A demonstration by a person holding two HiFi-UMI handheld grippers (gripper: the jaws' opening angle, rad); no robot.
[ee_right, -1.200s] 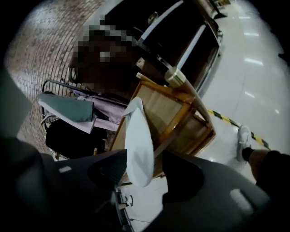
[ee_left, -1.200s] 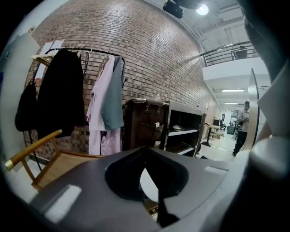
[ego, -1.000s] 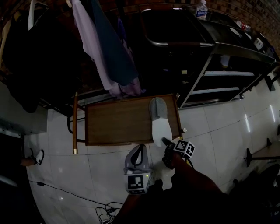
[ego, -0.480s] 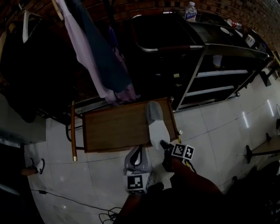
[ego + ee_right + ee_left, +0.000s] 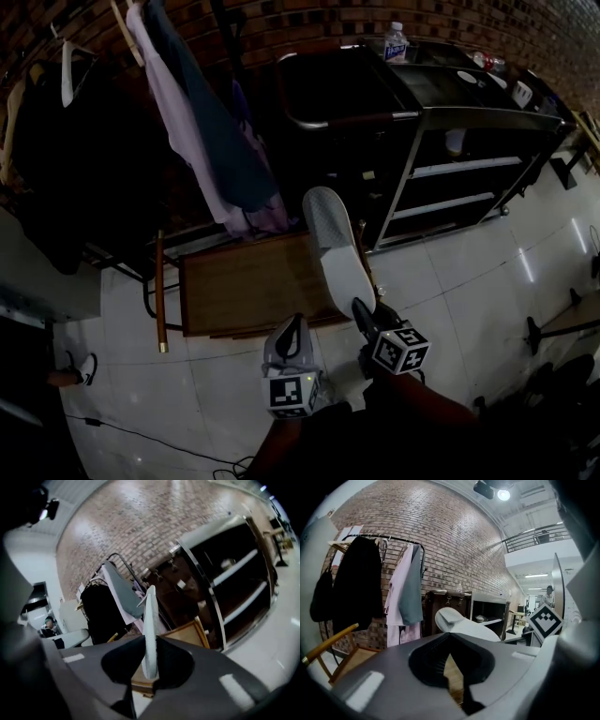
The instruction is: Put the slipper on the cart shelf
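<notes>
Since a second ago the slipper (image 5: 336, 248) has come up off the wooden table (image 5: 239, 286). It now hangs tilted above the table's right end, with its toe raised toward the black cart (image 5: 441, 117) behind. The right gripper (image 5: 361, 309) has its fingers pinched on the heel end, and the slipper stands edge-on between them. The left gripper (image 5: 294, 324) hovers just beside it, nearer the floor, its fingers pressed together on nothing.
</notes>
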